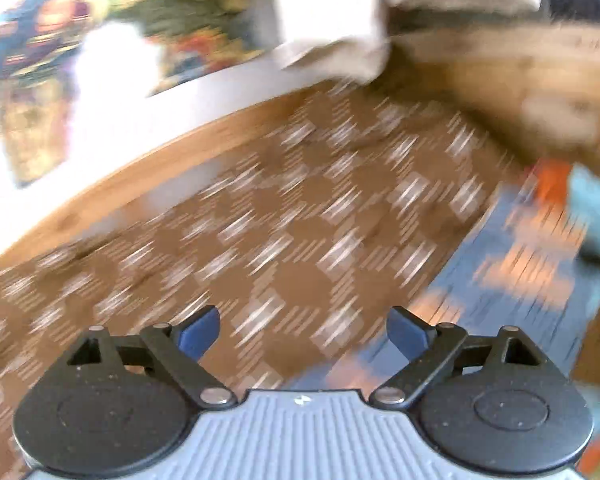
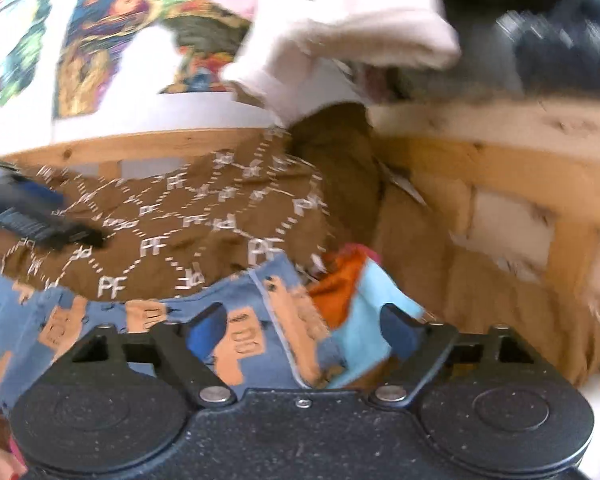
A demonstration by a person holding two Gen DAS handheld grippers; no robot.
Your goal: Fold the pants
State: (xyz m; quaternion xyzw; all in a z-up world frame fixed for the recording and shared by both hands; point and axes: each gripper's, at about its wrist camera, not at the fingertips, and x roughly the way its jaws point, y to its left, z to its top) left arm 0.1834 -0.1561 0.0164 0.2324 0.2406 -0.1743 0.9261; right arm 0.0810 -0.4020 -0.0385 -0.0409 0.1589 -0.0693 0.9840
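Note:
Blue pants with an orange-tan print lie crumpled on a brown "PF"-patterned cover, with a light-blue and orange waistband part. My right gripper is open just above the pants, its jaws wide apart with nothing between them. My left gripper is open and empty over the brown cover; the pants lie to its right, blurred. The left gripper also shows at the left edge of the right wrist view.
A wooden frame borders the cover at the back and right. Pale folded cloth hangs over the back rail. A white wall with colourful pictures is behind. A dark object sits at the top right.

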